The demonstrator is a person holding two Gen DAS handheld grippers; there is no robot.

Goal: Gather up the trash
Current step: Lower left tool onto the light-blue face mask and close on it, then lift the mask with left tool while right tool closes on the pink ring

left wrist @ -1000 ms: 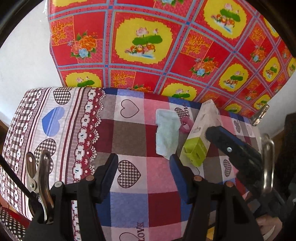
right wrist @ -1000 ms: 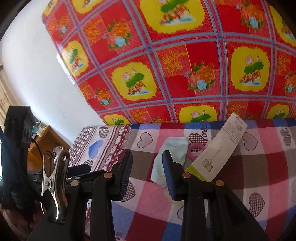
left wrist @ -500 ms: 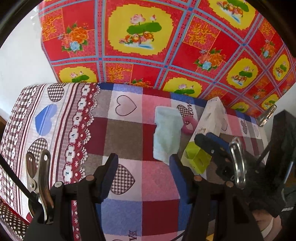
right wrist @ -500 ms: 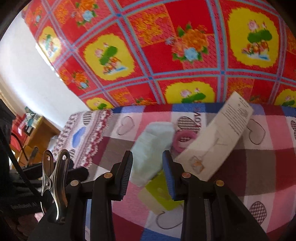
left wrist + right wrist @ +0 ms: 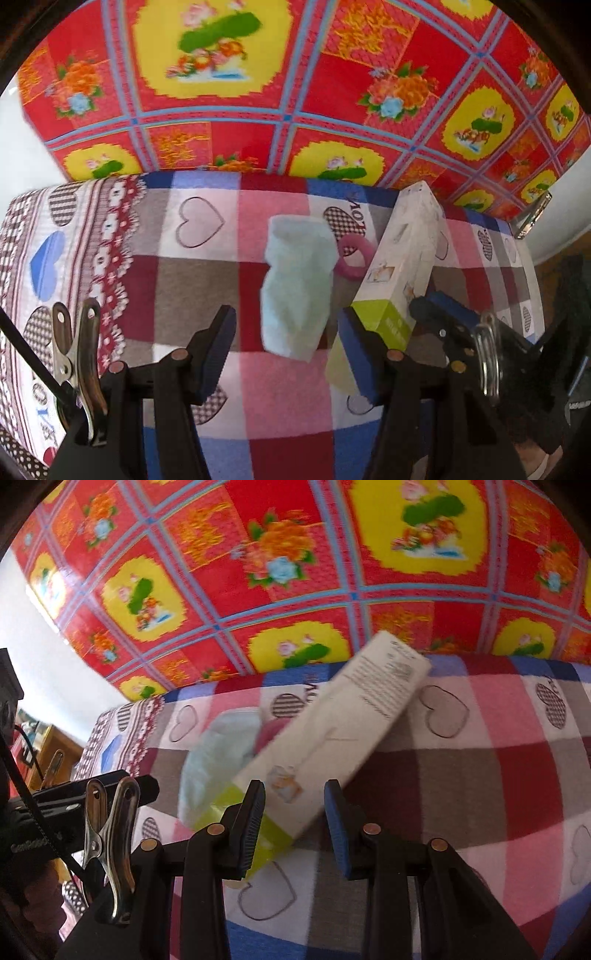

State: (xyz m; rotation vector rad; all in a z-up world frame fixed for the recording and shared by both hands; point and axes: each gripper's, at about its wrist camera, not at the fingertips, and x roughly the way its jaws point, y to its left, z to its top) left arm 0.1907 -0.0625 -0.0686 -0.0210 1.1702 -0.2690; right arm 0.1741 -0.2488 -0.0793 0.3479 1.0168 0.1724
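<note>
A crumpled pale blue tissue (image 5: pixel 295 291) lies on the checked heart tablecloth (image 5: pixel 184 280). Beside it are a pink ring (image 5: pixel 352 258) and a long white box with a green end (image 5: pixel 402 258). My left gripper (image 5: pixel 286 350) hangs open just above the tissue's near end, one finger on each side. The right gripper (image 5: pixel 443 321) shows at the box's green end. In the right wrist view the box (image 5: pixel 332 738) runs diagonally. Its lower part lies between the fingers of my open right gripper (image 5: pixel 295 812), pads apart from it. The tissue (image 5: pixel 214 760) and ring (image 5: pixel 269 734) lie behind.
A red and yellow floral cloth (image 5: pixel 295 110) hangs on the wall behind the table. The tablecloth's lace-patterned edge (image 5: pixel 110 258) drops off at the left. Wooden furniture (image 5: pixel 55 746) stands beyond that edge. The left gripper's body (image 5: pixel 92 794) is close on the left.
Both grippers have come down and forward, so the tissue and box look larger and nearer. The right gripper has shifted from the tissue onto the box's green end. Neither jaw opening has changed.
</note>
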